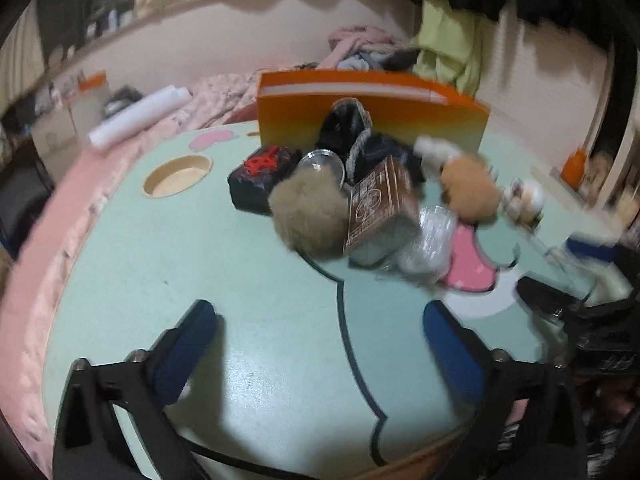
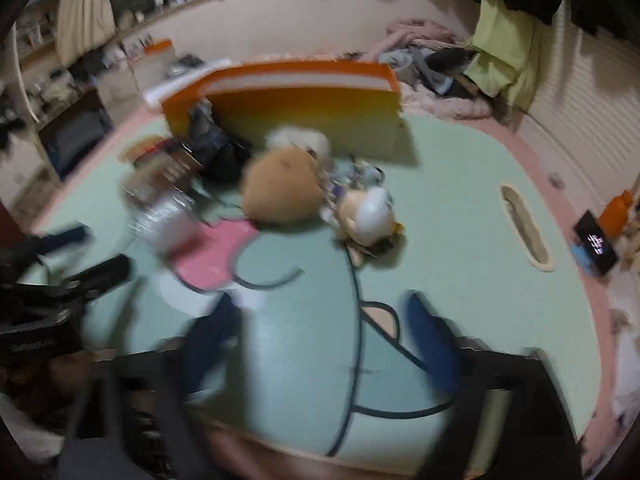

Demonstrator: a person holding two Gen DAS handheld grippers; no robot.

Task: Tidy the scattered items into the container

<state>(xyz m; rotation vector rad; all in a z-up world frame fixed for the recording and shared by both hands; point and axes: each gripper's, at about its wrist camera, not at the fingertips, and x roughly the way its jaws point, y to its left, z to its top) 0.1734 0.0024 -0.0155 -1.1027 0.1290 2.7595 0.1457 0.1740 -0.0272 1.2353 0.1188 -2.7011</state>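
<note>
An orange box [image 1: 372,114] stands at the back of a mint-green table [image 1: 200,280]; it also shows in the right wrist view [image 2: 304,116]. In front of it lies a pile: a beige fur ball [image 1: 310,216], a brown carton [image 1: 380,208], a black pouch with red print [image 1: 260,176], a round tin [image 1: 322,162], a clear plastic bag [image 1: 428,240], an orange plush [image 1: 470,192] [image 2: 282,190] and a small doll [image 2: 368,216]. My left gripper [image 1: 320,344] is open and empty, short of the pile. My right gripper [image 2: 324,340] is open and empty, blurred.
A round cup hole [image 1: 178,176] is in the table at the left, a slot [image 2: 524,226] at the right. The other gripper shows at each view's edge [image 1: 560,304] [image 2: 80,276]. Bedding, clothes [image 1: 368,46] and a paper roll [image 1: 138,114] lie behind.
</note>
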